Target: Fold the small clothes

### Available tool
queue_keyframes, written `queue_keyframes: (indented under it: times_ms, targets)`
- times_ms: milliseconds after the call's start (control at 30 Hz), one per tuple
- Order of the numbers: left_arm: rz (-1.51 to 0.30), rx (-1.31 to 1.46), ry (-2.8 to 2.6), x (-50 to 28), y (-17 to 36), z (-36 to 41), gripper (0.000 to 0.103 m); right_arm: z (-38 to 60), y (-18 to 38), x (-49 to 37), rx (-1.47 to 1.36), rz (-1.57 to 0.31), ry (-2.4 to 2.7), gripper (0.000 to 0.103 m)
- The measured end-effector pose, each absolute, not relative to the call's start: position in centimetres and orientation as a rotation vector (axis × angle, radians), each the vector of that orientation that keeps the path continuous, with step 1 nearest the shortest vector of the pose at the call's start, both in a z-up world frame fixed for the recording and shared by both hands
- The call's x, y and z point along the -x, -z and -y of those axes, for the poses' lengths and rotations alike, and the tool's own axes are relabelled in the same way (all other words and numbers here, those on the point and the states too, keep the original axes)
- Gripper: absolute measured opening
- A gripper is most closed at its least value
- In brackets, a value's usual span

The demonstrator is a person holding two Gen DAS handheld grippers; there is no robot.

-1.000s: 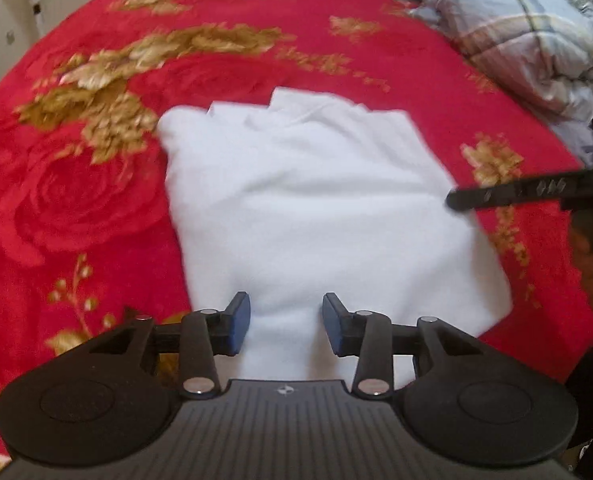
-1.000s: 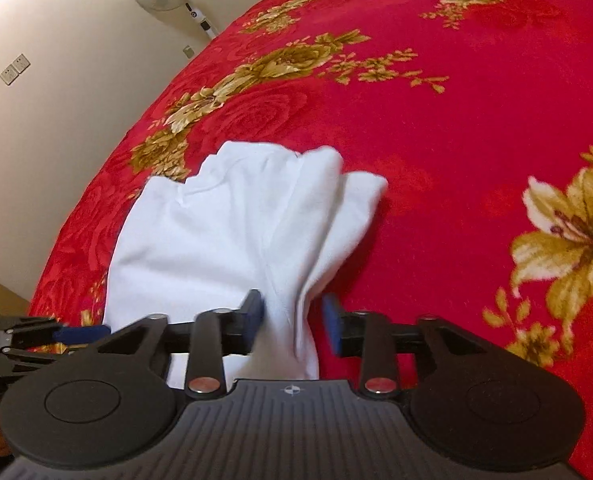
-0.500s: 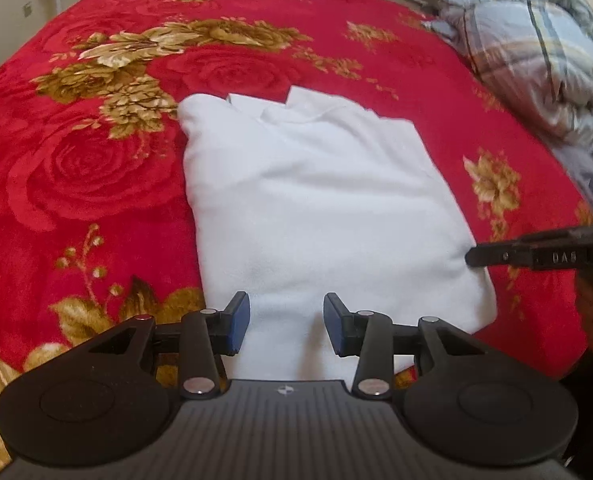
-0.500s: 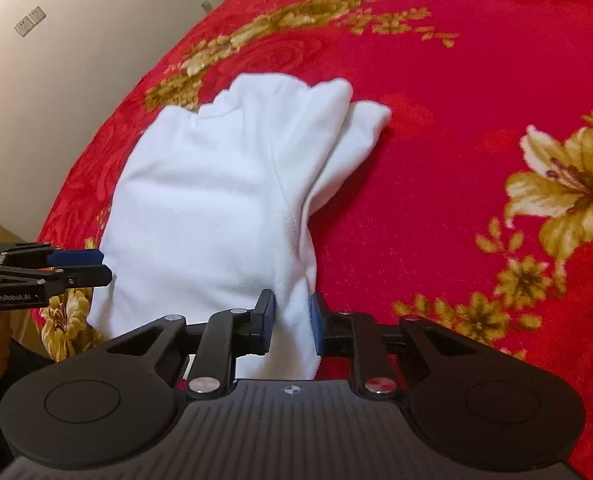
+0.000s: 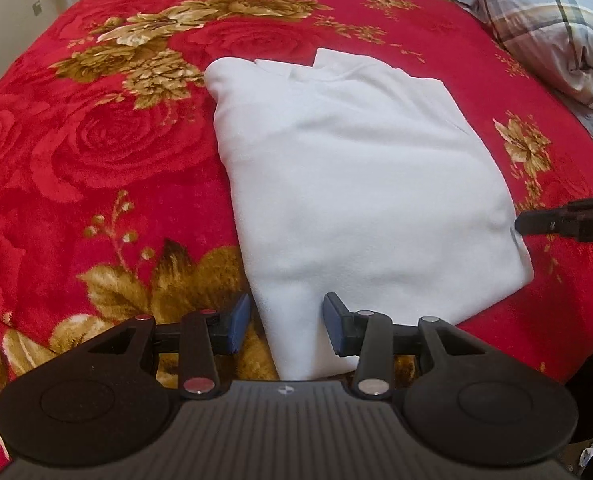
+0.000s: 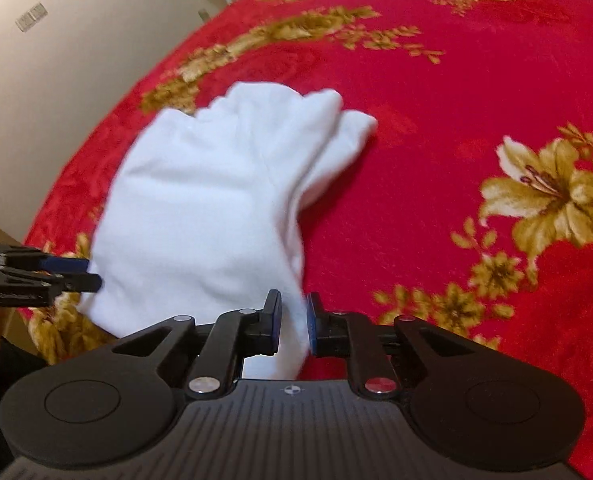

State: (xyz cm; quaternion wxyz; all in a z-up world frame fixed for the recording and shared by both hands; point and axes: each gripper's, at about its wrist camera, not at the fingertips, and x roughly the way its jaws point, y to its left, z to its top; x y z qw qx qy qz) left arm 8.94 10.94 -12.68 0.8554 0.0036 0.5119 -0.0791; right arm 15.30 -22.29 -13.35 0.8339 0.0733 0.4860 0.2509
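Right wrist view showed the right gripper [image 6: 293,322] had narrowed onto the near right corner of the white garment [image 5: 360,184] on the red blanket [image 5: 96,160], while the left gripper [image 5: 286,326] stayed spread around the near left corner, so a two-corner lift seemed imminent.

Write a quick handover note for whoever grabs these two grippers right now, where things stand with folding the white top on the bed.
Left gripper: jaws open, straddling the near left corner of the white knit top, not clamped.
Right gripper: jaws nearly shut around the top's near right edge; cloth sits between them, though a firm clamp cannot be confirmed.
The top lies partly folded on the red floral blanket, collar at the far end.
Left to do: close the left jaws on their corner, then probably carry the near edge towards the collar.
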Motion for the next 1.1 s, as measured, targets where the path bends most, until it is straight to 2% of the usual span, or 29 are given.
queue_keyframes:
  times_ms: [67,200,267,333,367,400,433,500,567,600,667,800,933,1100]
  targets:
    - [-1.076,-0.007,0.167,-8.9,12.7,-10.9,0.045,21.6,14.1,-14.9,-0.101,-1.057,-0.506,0.030]
    - [-1.065,-0.003,0.169,-8.7,12.3,-11.0,0.047,20.9,15.0,-14.5,-0.021,-1.070,-0.444,0.030]
    - [-1.049,0.004,0.162,-8.4,12.0,-11.2,0.053,21.2,14.3,-14.0,-0.016,-1.032,-0.388,0.034]
    - [-1.018,-0.002,0.142,-8.0,11.4,-11.2,0.068,21.7,13.1,-13.1,-0.013,-0.969,-0.316,0.036]
    - [-0.986,-0.017,0.119,-7.6,10.8,-11.2,0.071,22.0,12.4,-12.6,-0.025,-0.933,-0.283,0.040]
    - [-0.955,-0.032,0.094,-7.2,10.1,-11.1,0.080,22.3,11.7,-12.0,-0.042,-0.896,-0.252,0.050]
    - [-0.920,-0.041,0.064,-6.6,9.3,-11.0,0.084,22.7,10.8,-11.2,-0.061,-0.850,-0.213,0.056]
    - [-0.827,-0.022,-0.010,-5.0,7.1,-10.9,0.085,23.1,9.2,-9.5,-0.085,-0.767,-0.170,0.074]
    - [-0.711,0.008,-0.051,-2.6,4.7,-10.5,0.090,23.0,7.7,-7.4,-0.066,-0.700,-0.147,0.083]
    - [-0.653,0.012,-0.071,-1.1,3.6,-10.0,0.096,22.7,7.1,-6.3,-0.054,-0.671,-0.135,0.088]
    - [-0.573,0.008,-0.092,1.5,2.1,-8.7,0.102,22.4,6.3,-4.4,-0.052,-0.626,-0.122,0.091]
    - [-0.512,0.023,-0.080,5.7,2.4,-5.3,0.102,21.2,6.1,-0.7,-0.060,-0.601,-0.117,0.092]
    - [-0.634,0.034,-0.079,5.7,5.1,-3.3,0.102,19.2,6.6,1.3,-0.052,-0.604,-0.167,0.092]
    - [-0.648,0.034,-0.080,4.8,6.1,-3.4,0.102,16.8,6.6,1.5,0.012,-0.565,-0.221,0.092]
